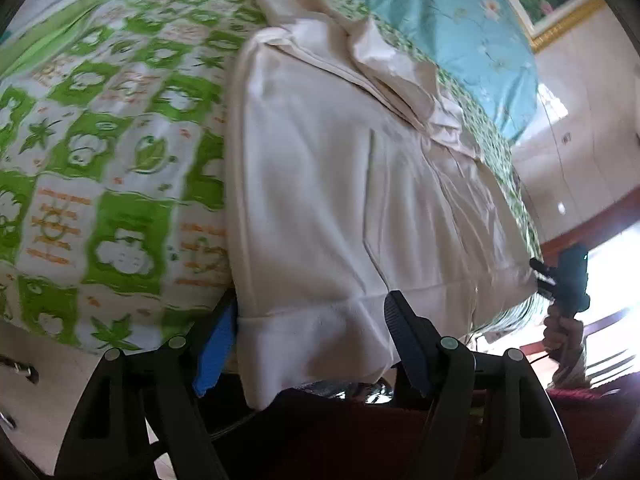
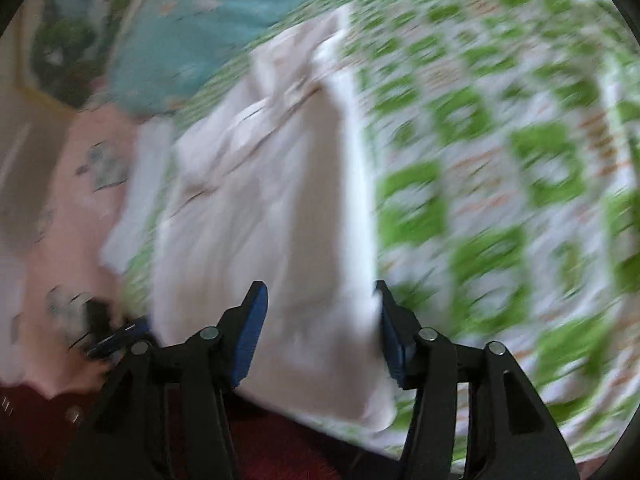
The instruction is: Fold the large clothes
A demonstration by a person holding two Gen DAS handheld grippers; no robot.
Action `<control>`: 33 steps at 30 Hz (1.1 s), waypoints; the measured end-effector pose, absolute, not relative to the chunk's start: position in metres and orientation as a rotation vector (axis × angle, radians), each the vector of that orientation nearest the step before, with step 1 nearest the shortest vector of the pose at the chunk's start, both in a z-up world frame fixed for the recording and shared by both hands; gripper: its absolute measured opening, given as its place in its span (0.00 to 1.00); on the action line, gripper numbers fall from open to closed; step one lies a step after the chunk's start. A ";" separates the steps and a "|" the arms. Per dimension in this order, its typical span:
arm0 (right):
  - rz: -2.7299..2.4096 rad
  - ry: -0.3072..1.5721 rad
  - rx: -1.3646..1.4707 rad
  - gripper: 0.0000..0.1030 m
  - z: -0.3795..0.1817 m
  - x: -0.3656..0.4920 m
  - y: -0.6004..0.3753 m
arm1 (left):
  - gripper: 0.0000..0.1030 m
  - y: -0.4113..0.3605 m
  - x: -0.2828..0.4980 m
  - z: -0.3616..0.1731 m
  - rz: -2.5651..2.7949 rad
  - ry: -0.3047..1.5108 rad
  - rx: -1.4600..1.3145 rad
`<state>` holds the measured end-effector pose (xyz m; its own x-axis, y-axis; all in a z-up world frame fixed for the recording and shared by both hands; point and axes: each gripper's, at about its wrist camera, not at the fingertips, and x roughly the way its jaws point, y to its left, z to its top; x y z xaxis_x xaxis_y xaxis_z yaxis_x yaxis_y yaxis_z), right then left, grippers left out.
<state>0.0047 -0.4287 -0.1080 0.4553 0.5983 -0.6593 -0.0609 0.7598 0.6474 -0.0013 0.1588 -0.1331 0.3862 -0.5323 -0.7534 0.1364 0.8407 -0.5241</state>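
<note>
Sweatshirt [image 1: 340, 200], cream and bulky, lies along the near edge of the bed [image 1: 100, 140], hem hanging off toward us. Left gripper [image 1: 312, 344] has its jaws apart around the hem's left corner, cloth between the pads but not pinched. Right gripper [image 2: 320, 332] straddles the other hem corner, jaws wide too, its view smeared with motion. Risk here: close on one layer only and the back panel sags loose. Farther up, the sleeves [image 1: 384, 64] are heaped untidily near the blue quilt [image 1: 460, 20]; lift fast and they could slide out crooked.
</note>
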 end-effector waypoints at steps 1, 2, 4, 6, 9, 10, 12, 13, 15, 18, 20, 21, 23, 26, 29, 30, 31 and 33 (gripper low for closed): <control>0.468 1.023 0.602 0.54 -0.109 0.003 -0.426 | 0.70 0.157 -0.002 -0.134 -0.459 1.094 -0.420; 0.500 1.017 0.620 0.53 -0.111 0.002 -0.423 | 0.70 0.156 -0.002 -0.134 -0.474 1.093 -0.433; 0.532 1.004 0.661 0.44 -0.116 0.002 -0.423 | 0.64 0.157 -0.003 -0.134 -0.516 1.092 -0.459; 0.540 0.993 0.690 0.29 -0.120 0.003 -0.423 | 0.43 0.160 -0.004 -0.137 -0.532 1.103 -0.471; 0.507 1.008 0.693 0.13 -0.129 0.004 -0.426 | 0.21 0.170 -0.003 -0.141 -0.525 1.119 -0.493; 0.505 1.005 0.694 0.11 -0.130 0.003 -0.426 | 0.19 0.170 -0.002 -0.140 -0.525 1.115 -0.500; 0.510 0.986 0.690 0.10 -0.124 0.003 -0.423 | 0.15 0.166 -0.003 -0.131 -0.535 1.091 -0.504; 0.520 0.970 0.695 0.10 -0.120 0.004 -0.421 | 0.14 0.163 -0.002 -0.123 -0.540 1.070 -0.502; 0.548 0.928 0.715 0.09 -0.109 0.004 -0.420 | 0.14 0.159 0.000 -0.109 -0.553 1.033 -0.514; 0.590 0.870 0.727 0.09 -0.092 0.012 -0.418 | 0.13 0.161 0.006 -0.081 -0.570 0.953 -0.534; 0.613 0.830 0.734 0.09 -0.078 0.020 -0.415 | 0.13 0.162 0.014 -0.063 -0.573 0.905 -0.538; 0.623 0.810 0.737 0.09 -0.071 0.024 -0.413 | 0.13 0.164 0.018 -0.053 -0.568 0.875 -0.537; 0.641 0.768 0.745 0.09 -0.056 0.035 -0.409 | 0.13 0.167 0.027 -0.040 -0.560 0.834 -0.545; 0.649 0.715 0.752 0.09 -0.038 0.055 -0.406 | 0.13 0.173 0.050 -0.025 -0.546 0.772 -0.575; 0.642 0.675 0.769 0.09 -0.027 0.081 -0.408 | 0.13 0.175 0.077 -0.016 -0.539 0.731 -0.603; 0.637 0.670 0.773 0.09 -0.024 0.089 -0.408 | 0.13 0.175 0.087 -0.014 -0.533 0.722 -0.606; 0.622 0.667 0.773 0.09 -0.021 0.102 -0.408 | 0.13 0.173 0.101 -0.010 -0.521 0.707 -0.593; 0.601 0.668 0.758 0.09 -0.016 0.122 -0.408 | 0.13 0.174 0.118 -0.007 -0.504 0.698 -0.577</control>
